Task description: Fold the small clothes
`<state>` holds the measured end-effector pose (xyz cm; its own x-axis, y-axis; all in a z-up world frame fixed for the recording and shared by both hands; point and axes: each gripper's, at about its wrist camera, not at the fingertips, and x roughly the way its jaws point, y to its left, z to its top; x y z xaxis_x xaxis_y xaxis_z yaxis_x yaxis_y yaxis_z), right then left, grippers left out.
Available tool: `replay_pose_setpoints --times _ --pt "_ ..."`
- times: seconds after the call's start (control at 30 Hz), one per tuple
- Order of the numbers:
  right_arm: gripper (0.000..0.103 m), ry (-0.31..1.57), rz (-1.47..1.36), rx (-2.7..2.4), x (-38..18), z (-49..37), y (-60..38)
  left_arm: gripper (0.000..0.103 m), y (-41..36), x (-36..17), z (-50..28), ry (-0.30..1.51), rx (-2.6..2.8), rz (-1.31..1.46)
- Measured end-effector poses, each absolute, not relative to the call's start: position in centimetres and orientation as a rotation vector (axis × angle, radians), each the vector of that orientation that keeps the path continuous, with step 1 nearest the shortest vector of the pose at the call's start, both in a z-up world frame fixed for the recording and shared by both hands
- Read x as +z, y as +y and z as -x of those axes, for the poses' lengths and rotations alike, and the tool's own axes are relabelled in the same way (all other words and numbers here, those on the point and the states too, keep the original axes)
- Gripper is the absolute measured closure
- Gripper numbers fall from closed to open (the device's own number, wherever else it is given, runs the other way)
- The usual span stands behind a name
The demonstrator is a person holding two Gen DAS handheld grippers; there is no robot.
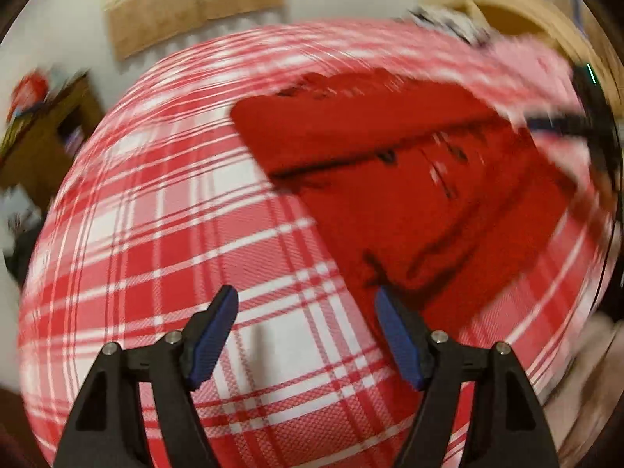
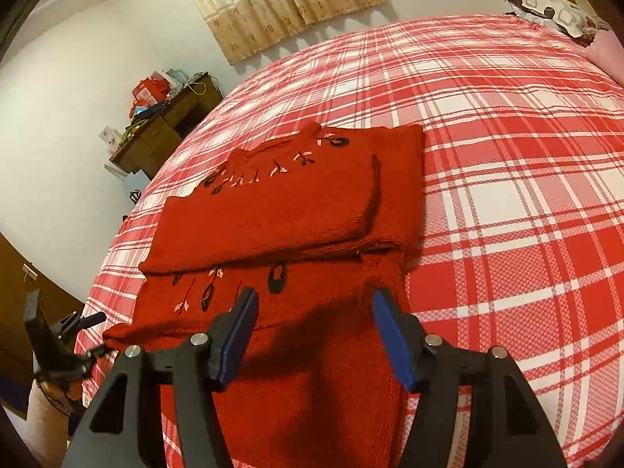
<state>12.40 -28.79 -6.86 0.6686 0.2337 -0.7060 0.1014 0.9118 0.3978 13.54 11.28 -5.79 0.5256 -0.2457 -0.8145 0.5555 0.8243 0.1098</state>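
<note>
A small red knit sweater (image 2: 280, 210) with embroidered flowers lies on the bed, its sleeve folded across the body. It also shows, blurred, in the left wrist view (image 1: 390, 163). My right gripper (image 2: 314, 304) is open and empty, hovering over the sweater's near part. My left gripper (image 1: 306, 304) is open and empty above the sheet, just left of the sweater's edge. The left gripper also appears at the far left of the right wrist view (image 2: 84, 331), beside the sweater's lower corner. The right gripper shows as a dark blur (image 1: 565, 124) at the right edge.
The bed has a red and white plaid sheet (image 2: 526, 179). Pillows (image 2: 561, 11) lie at its far right. A brown cabinet (image 2: 167, 128) with clutter stands by the wall on the left. A beige curtain (image 2: 280, 4) hangs behind.
</note>
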Motion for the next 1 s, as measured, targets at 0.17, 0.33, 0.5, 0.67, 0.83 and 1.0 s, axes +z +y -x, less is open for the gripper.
replay_pose_setpoints --times 0.17,0.33,0.5,0.67,0.83,1.0 --pt "0.041 0.825 -0.45 0.06 -6.2 -11.3 -29.3 0.027 7.8 -6.1 -13.7 0.856 -0.604 -0.461" --pt "0.041 0.748 -0.458 0.06 -4.4 -8.6 -29.9 0.027 5.8 -6.6 -15.5 0.831 -0.655 -0.446" --pt "0.041 0.698 -0.506 0.037 -3.7 -6.8 -31.2 0.027 7.3 -7.2 -18.1 0.892 -0.632 -0.239" --pt "0.041 0.71 -0.553 0.04 -4.6 -7.1 -31.5 0.03 9.6 -6.8 -18.3 0.879 -0.596 -0.039" --pt "0.041 0.716 -0.562 0.041 -4.8 -7.2 -31.4 0.034 9.5 -7.1 -18.2 0.863 -0.598 0.016" --pt "0.041 0.724 -0.562 0.019 -5.0 -6.8 -32.0 0.043 8.9 -7.8 -18.0 0.874 -0.571 0.038"
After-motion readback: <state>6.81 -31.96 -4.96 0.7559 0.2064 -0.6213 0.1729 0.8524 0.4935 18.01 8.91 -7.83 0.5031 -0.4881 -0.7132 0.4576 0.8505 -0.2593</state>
